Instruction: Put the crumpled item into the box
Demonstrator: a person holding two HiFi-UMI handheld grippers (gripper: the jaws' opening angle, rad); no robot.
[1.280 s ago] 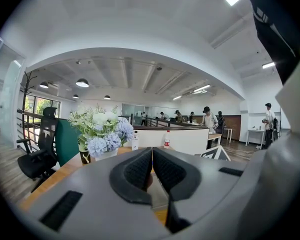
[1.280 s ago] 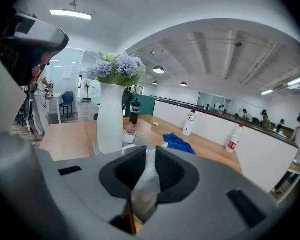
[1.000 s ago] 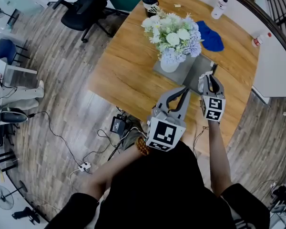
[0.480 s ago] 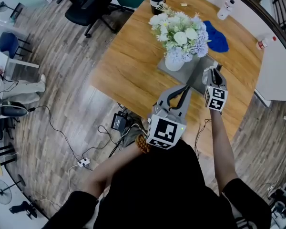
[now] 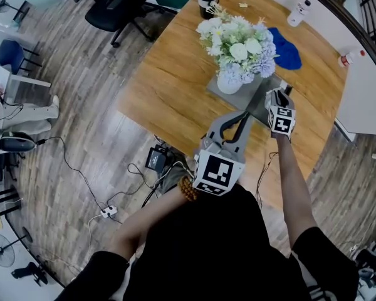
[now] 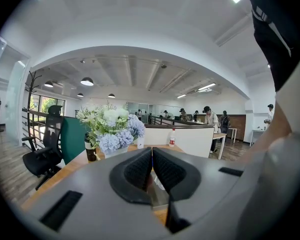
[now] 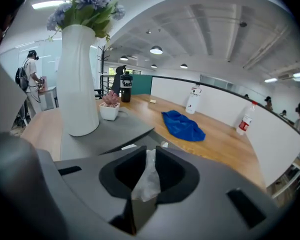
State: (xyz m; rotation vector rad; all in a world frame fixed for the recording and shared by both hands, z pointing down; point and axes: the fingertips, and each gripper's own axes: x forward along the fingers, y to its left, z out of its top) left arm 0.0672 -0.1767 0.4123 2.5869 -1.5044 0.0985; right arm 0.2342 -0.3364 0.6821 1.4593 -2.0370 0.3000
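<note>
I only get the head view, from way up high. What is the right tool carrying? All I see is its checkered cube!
Observer: In the right gripper view, the right tool pinches a crumpled white item between its jaws.
Operator: Is anything hiding under those big flowers?
Observer: Yes, a small white pot with a pinkish plant stands beside the white vase.
Operator: And does the left tool have something too?
Observer: No. The left gripper view shows the left tool with its jaws together and nothing between them.
</note>
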